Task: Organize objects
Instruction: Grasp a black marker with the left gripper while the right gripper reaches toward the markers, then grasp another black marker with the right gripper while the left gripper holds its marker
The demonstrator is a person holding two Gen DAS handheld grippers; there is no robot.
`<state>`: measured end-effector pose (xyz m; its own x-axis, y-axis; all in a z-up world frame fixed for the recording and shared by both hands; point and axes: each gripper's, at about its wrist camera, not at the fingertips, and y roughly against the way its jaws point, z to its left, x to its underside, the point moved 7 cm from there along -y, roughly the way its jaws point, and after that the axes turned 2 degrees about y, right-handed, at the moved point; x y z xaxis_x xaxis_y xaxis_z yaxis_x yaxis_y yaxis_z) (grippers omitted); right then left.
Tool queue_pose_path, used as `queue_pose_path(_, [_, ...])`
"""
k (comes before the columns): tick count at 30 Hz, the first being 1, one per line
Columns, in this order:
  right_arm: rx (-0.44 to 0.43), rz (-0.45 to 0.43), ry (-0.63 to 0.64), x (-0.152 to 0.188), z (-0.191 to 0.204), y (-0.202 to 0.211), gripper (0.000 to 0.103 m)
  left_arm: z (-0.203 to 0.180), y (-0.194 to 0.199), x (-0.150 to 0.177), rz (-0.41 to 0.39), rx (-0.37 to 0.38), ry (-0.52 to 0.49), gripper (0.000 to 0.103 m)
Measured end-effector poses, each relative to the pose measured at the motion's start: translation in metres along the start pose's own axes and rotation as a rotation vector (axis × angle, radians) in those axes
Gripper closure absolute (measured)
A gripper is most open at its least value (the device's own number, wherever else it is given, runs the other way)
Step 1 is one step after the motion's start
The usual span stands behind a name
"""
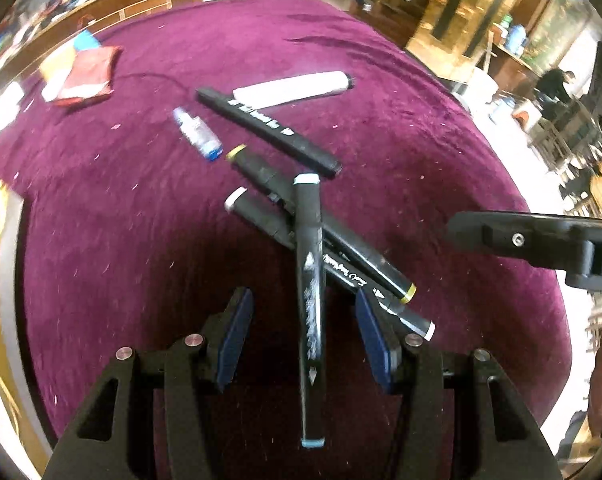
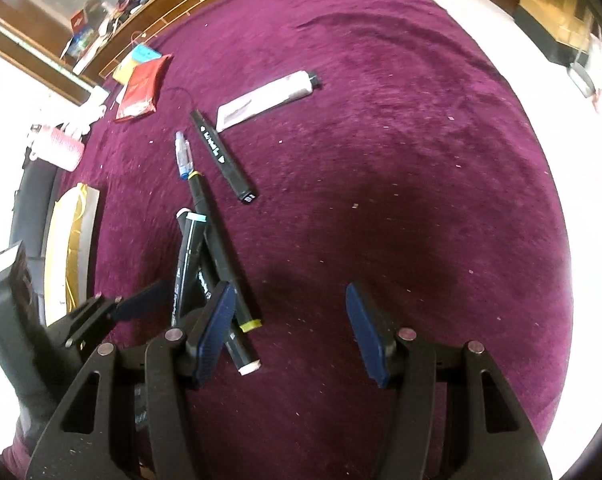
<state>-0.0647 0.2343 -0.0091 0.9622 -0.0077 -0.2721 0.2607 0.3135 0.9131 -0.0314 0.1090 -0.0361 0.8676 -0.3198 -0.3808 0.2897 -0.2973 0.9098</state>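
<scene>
Three black markers form a crossed pile at centre frame in the left wrist view. The blue-capped marker (image 1: 309, 300) lies on top, running from centre frame down to the lower edge. Under it lie the yellow-capped marker (image 1: 365, 258) and the white-capped marker (image 1: 257, 216), both running diagonally from centre toward the lower right. A fourth black marker (image 1: 267, 130) lies apart, above the pile, beside a white tube (image 1: 293, 90). A small clear bottle (image 1: 199, 134) with a blue end lies just left of it. All rest on the purple cloth (image 1: 421, 152).

The left gripper (image 1: 305, 344) is spread wide; the blue-capped marker passes between its blue pads, touching neither. The right gripper (image 2: 291, 332) is also spread wide, holding nothing, with the pile at its left finger (image 2: 215, 332). A red packet (image 1: 83, 80) sits at upper left.
</scene>
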Motion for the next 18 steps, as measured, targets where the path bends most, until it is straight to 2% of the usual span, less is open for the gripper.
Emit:
queue_pose_path(1, [0.001, -0.005, -0.004, 0.0, -0.001, 0.002, 0.045, 0.0, 0.0, -0.002, -0.003, 0.009, -0.014, 0.061])
queue_pose_path(2, [0.002, -0.007, -0.005, 0.0, 0.0, 0.002, 0.045, -0.003, -0.001, -0.004, -0.009, 0.023, -0.031, 0.075])
queue_pose_path(4, [0.005, -0.01, -0.004, -0.001, 0.001, 0.002, 0.045, -0.004, -0.007, -0.006, 0.007, 0.052, -0.026, 0.092])
queue_pose_path(7, [0.013, -0.011, 0.013, -0.004, 0.005, 0.002, 0.045, 0.006, -0.007, -0.003, 0.004, 0.106, 0.043, 0.092])
queue_pose_path(10, [0.029, -0.012, 0.048, -0.009, 0.013, -0.002, 0.045, 0.017, -0.001, 0.002, 0.0, 0.127, 0.104, 0.092])
queue_pose_path(18, [0.104, -0.044, 0.209, -0.05, 0.05, -0.027, 0.046, 0.047, 0.064, 0.024, -0.117, 0.179, 0.227, 0.092])
